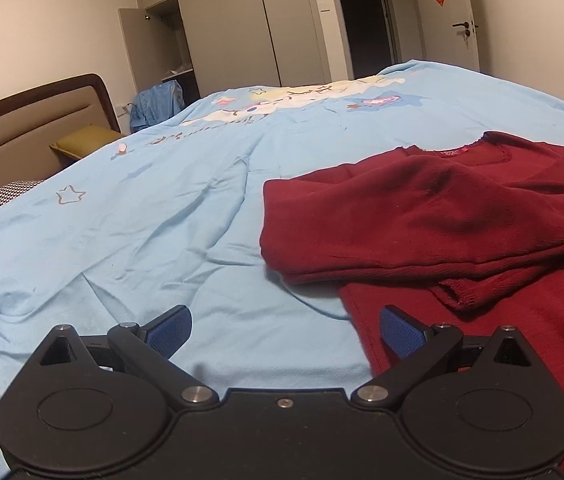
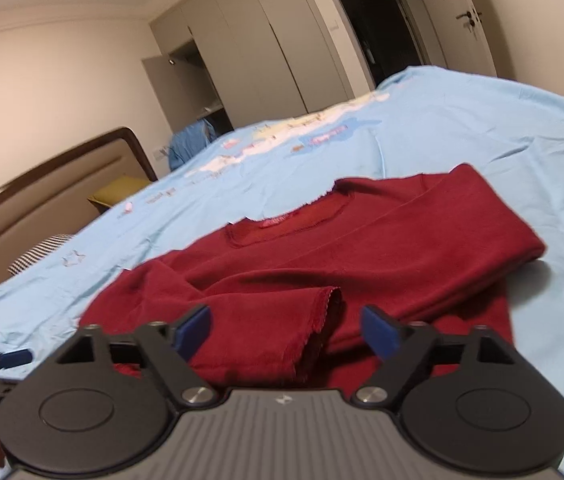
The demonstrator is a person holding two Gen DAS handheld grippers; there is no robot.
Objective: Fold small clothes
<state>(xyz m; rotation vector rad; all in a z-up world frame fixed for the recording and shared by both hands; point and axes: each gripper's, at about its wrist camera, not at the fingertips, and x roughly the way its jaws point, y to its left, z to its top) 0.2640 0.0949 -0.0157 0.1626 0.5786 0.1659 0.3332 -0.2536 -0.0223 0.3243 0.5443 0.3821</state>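
Left wrist view: left hand-held gripper [image 1: 285, 332] spread wide and empty, over the blue bed sheet [image 1: 130, 216], the dark red top [image 1: 434, 216] at two o'clock, sleeves folded across its body, its lower edge just beside the right finger.

Right wrist view: right hand-held gripper [image 2: 285, 330] also wide, holding nothing, a sleeve cuff [image 2: 324, 320] between its fingers. Risk — pinching only the cuff would drag the sleeve out and undo the fold.

Black hand-held gripper [image 1: 284, 334], blue pads [image 1: 170, 332], silver screws.
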